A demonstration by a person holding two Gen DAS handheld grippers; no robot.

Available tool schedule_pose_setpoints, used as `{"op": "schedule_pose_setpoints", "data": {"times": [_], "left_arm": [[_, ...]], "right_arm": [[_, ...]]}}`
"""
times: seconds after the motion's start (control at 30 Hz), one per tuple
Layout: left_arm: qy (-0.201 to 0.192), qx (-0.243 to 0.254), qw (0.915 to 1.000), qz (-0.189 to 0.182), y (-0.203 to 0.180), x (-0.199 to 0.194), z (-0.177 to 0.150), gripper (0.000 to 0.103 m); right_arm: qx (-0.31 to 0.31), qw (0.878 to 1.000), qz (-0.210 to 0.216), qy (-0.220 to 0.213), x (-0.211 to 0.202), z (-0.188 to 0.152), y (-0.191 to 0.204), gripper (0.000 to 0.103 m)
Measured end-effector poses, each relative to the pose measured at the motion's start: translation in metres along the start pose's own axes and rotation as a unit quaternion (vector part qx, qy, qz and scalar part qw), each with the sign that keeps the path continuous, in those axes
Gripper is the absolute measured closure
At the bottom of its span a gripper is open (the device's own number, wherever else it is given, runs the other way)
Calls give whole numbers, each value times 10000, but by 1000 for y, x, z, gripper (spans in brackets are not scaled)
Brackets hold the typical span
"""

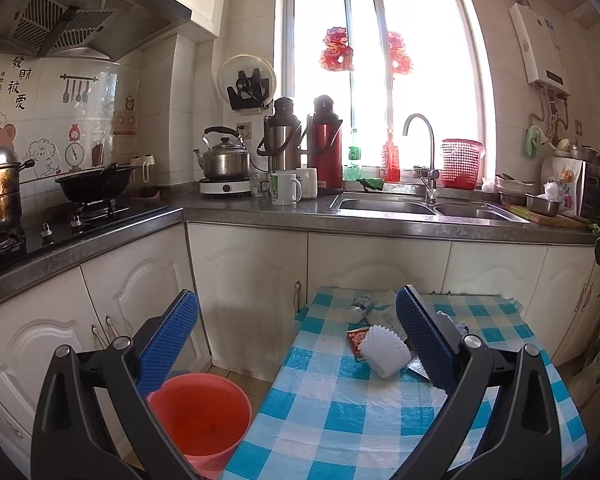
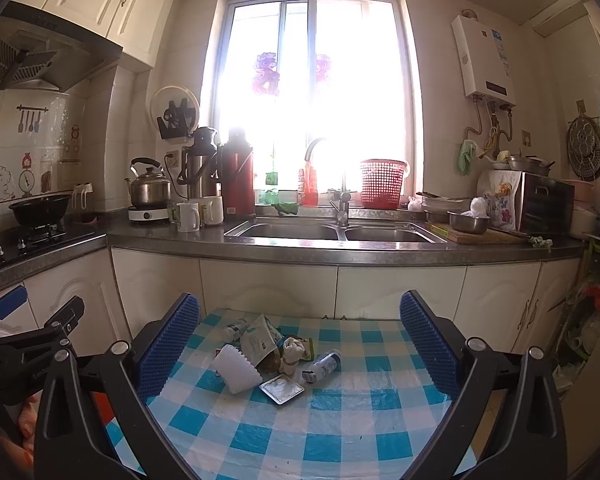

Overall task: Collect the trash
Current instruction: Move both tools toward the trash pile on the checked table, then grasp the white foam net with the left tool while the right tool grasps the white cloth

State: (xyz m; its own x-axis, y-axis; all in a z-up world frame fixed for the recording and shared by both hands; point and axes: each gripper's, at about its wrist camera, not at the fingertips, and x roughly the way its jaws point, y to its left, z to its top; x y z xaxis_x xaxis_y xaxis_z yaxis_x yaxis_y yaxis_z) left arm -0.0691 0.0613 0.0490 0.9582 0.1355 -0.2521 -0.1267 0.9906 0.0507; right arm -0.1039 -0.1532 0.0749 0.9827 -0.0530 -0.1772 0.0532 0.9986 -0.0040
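A pile of trash lies on a small table with a blue-checked cloth (image 2: 340, 420). It holds a white fluted paper cup (image 2: 236, 370), a foil tray (image 2: 281, 389), a small bottle (image 2: 322, 366), a torn pouch (image 2: 258, 340) and crumpled wrappers (image 2: 296, 352). The left wrist view shows the cup (image 1: 382, 350), a red packet (image 1: 356, 342) and a bottle (image 1: 360, 306). My left gripper (image 1: 296, 344) is open and empty, left of the pile, above an orange bucket (image 1: 198, 416). My right gripper (image 2: 300, 352) is open and empty, with the pile between and beyond its fingers.
White cabinets and a grey counter (image 2: 340, 254) with a double sink (image 2: 332, 232) stand behind the table. A stove with a wok (image 1: 94, 188) is at the left. Kettle, flasks and mugs (image 1: 284, 188) stand on the counter. The left gripper shows in the right wrist view (image 2: 28, 344).
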Motion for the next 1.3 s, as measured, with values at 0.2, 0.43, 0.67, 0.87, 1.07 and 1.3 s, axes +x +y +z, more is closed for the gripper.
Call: {"op": "schedule_pose_setpoints", "data": {"times": [0.2, 0.43, 0.67, 0.87, 1.07, 1.3], "left_arm": [[116, -9, 9999, 31, 0, 9, -7, 4], [474, -107, 9987, -128, 2, 39, -26, 4], [1004, 85, 9935, -527, -16, 96, -61, 4], [1597, 36, 9782, -1325, -47, 149, -91, 4], [2044, -156, 9596, -1927, -79, 207, -115, 4], [2429, -397, 9455, -2132, -94, 262, -122, 4]], "right_arm": [[66, 10000, 24, 59, 5, -2, -2, 4], [282, 9983, 219, 469, 45, -24, -33, 4], [936, 9843, 257, 1472, 109, -76, -81, 4], [1473, 9652, 610, 2072, 161, -112, -103, 4], [1764, 9416, 1358, 2525, 211, -133, -97, 5], [1786, 9284, 1892, 2652, 264, -131, -78, 8]]}}
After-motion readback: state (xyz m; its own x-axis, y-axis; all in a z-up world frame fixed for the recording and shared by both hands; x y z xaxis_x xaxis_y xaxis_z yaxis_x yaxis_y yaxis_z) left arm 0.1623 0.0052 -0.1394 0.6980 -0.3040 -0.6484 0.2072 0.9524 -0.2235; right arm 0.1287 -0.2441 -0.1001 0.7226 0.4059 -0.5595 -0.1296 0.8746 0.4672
